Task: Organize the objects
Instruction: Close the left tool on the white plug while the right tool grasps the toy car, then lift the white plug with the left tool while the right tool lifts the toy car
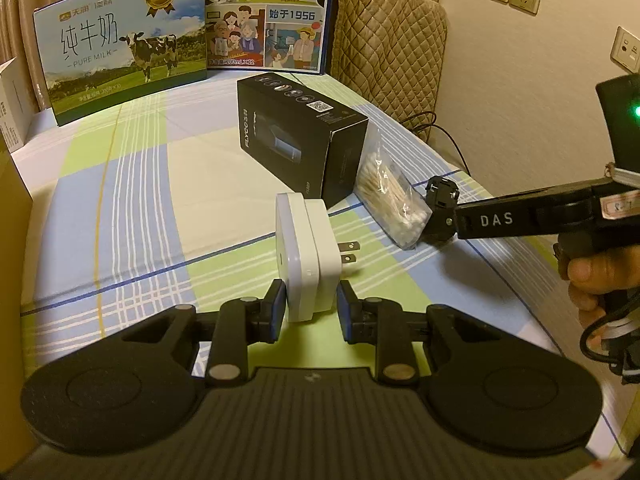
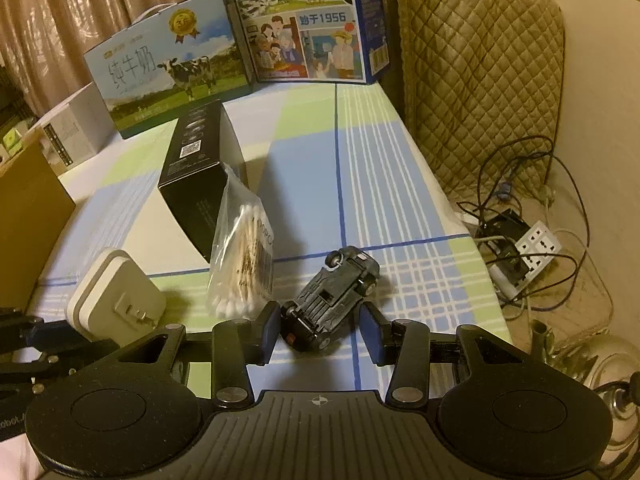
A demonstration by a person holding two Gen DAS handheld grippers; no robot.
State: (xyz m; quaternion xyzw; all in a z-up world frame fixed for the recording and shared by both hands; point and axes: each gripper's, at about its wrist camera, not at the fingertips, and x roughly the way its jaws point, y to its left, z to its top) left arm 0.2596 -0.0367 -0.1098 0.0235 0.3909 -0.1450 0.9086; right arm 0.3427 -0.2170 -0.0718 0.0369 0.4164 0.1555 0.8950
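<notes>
Left gripper (image 1: 311, 309): jaws bracket the white plug adapter (image 1: 306, 256) at its lower end, one pad on each side. The pads look to be at or touching the adapter's faces; firm clamping versus mere contact cannot be told from the left wrist view. The adapter stands on edge on the checked surface (image 1: 132, 208), prongs pointing right.

Right gripper (image 2: 320, 334): jaws spread apart, holding nothing. The dark toy car (image 2: 332, 296) lies overturned, wheels up, its near end between the pads; a gap shows on the right side, while the left pad is just beside the body.

Outward: the bag of cotton swabs (image 2: 244, 264) leans against the end of the black box (image 1: 296, 132), just beside the car and near the adapter. Two milk cartons stand well apart at the far edge of the surface.

Risks, as judgement:
- The adapter grip is low and on smooth faces. If lifted, the top-heavy body could pivot or slip out.
- The car sits skewed to the jaw axis. Closing may catch only a wheel or corner, so it twists free or rolls.
- The right gripper is close to the swab bag. Any sideways drift could push the bag off the box and topple it.
- The two grippers work near each other, so a crossing move could make them collide.
</notes>
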